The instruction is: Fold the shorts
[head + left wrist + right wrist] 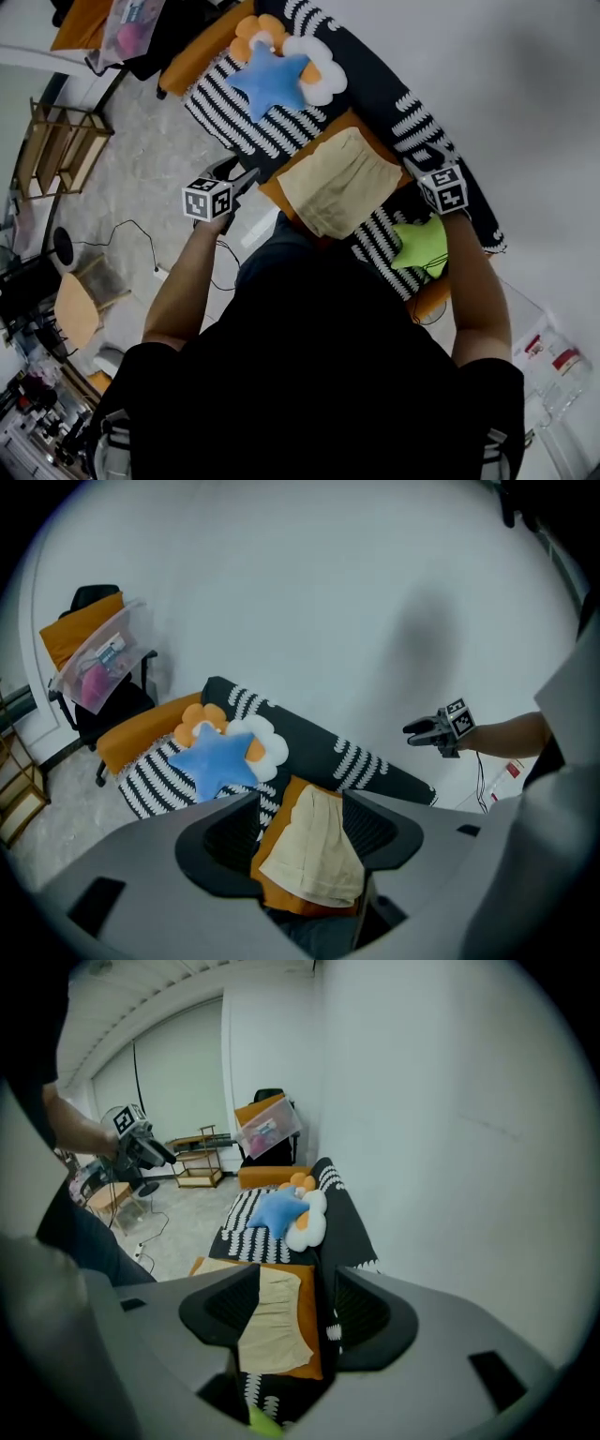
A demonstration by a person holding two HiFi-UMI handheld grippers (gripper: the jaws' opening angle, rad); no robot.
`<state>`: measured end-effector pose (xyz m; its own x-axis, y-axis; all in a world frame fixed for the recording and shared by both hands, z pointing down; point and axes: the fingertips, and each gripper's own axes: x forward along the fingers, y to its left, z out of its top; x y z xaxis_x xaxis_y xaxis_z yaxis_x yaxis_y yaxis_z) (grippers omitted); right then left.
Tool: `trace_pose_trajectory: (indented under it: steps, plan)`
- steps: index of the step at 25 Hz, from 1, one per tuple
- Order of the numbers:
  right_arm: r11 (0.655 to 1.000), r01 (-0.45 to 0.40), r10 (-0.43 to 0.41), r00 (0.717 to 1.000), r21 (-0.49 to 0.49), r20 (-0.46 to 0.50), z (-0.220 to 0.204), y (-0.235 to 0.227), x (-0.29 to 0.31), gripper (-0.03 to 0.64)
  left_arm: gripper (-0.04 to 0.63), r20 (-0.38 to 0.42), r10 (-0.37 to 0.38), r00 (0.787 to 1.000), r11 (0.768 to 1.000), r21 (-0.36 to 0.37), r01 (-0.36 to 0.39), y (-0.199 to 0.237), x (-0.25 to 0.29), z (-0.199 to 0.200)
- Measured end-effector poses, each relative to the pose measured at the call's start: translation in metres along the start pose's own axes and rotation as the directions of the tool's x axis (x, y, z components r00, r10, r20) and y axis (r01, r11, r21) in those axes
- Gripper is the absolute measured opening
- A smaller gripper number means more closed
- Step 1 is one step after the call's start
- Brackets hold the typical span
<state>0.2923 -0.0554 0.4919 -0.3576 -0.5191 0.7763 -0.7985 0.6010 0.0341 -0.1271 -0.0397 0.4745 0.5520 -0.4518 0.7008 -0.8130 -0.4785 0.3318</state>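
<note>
Beige shorts lie flat on an orange cushion on the black-and-white striped sofa. My left gripper hovers off the shorts' left edge, over the sofa's front. Its jaws stand open and empty in the left gripper view, with the shorts seen between them further down. My right gripper hangs at the shorts' right edge, apart from the cloth. It too is open and empty, with the shorts showing below through the gap.
A blue star pillow and a white-and-orange flower pillow lie further along the sofa. A green star pillow sits near my right arm. A wooden rack, a round stool and a cable are on the floor.
</note>
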Motion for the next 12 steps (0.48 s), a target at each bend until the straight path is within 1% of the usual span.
trace_pose_trajectory:
  steps: [7,12]
  plan:
    - [0.996,-0.063,0.055,0.991,-0.061,-0.119,-0.011,0.001,0.071,0.255,0.293,-0.117,-0.014,0.993,0.999,-0.031,0.011,0.043,0.054,-0.041]
    - [0.991,-0.106,0.089,0.977,-0.081,-0.194,-0.006,0.006,0.123,0.252,0.293,-0.199,-0.025,0.98,0.999,-0.047,0.016,0.076,0.079,-0.069]
